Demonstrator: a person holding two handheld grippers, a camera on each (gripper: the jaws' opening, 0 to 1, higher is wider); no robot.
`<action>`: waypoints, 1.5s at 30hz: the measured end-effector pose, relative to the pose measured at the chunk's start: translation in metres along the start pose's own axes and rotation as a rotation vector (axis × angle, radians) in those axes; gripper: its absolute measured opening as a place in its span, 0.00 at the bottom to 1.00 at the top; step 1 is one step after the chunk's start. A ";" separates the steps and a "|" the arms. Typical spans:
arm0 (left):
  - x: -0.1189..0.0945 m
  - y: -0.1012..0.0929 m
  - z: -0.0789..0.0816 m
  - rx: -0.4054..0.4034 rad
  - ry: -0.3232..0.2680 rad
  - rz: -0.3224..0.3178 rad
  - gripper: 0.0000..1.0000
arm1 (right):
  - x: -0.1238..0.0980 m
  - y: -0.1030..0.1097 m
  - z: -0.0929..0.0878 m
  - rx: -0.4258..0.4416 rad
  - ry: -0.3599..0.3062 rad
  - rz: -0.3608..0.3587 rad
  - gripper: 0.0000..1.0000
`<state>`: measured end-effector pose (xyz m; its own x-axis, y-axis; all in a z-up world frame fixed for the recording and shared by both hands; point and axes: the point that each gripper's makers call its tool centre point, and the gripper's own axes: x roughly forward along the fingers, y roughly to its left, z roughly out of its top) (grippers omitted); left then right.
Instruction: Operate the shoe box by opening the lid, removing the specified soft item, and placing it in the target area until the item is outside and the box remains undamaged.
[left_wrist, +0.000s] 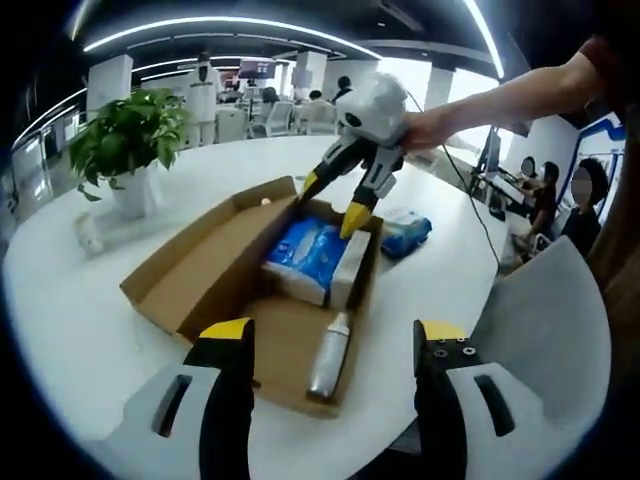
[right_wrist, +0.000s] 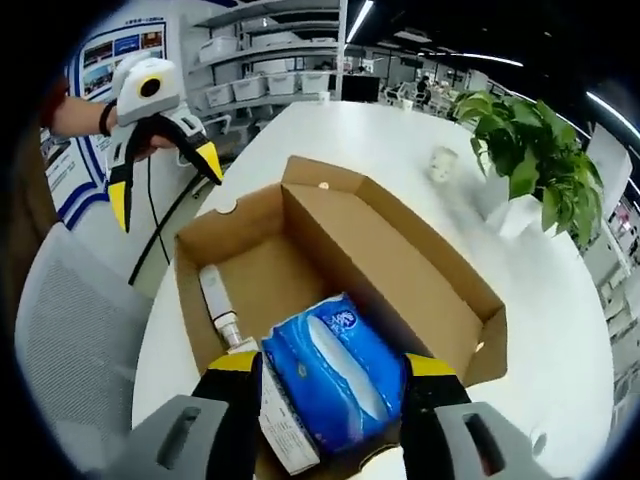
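Inside the open shoe box (right_wrist: 400, 260), right gripper (right_wrist: 330, 375) jaws straddle a blue tissue pack (right_wrist: 335, 375), print unreadable; left gripper (left_wrist: 330, 335) jaws open.

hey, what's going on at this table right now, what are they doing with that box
A person with a two-jaw gripper in each hand is emptying an open cardboard shoe box on a white table. The right gripper is down inside the box, its open jaws on either side of a blue soft tissue pack, not yet lifted out. A white bottle lies beside the pack. The left gripper hovers open off the box's end. Another blue pack already lies on the table.
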<state>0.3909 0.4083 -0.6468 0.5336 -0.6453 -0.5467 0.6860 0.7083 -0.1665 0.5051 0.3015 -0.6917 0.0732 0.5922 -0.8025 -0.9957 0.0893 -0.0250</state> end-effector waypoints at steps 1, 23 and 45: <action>0.000 0.001 0.000 -0.002 -0.002 0.002 0.64 | 0.001 0.000 -0.001 -0.006 0.006 0.003 0.53; -0.005 0.009 -0.011 -0.038 0.001 0.031 0.65 | 0.029 -0.008 -0.017 -0.161 0.139 0.091 0.56; -0.008 0.017 -0.015 -0.067 -0.009 0.048 0.64 | 0.062 -0.004 -0.044 -0.327 0.269 0.168 0.62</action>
<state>0.3910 0.4302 -0.6578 0.5692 -0.6127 -0.5482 0.6255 0.7555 -0.1949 0.5107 0.3028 -0.7679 -0.0657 0.3442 -0.9366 -0.9613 -0.2734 -0.0330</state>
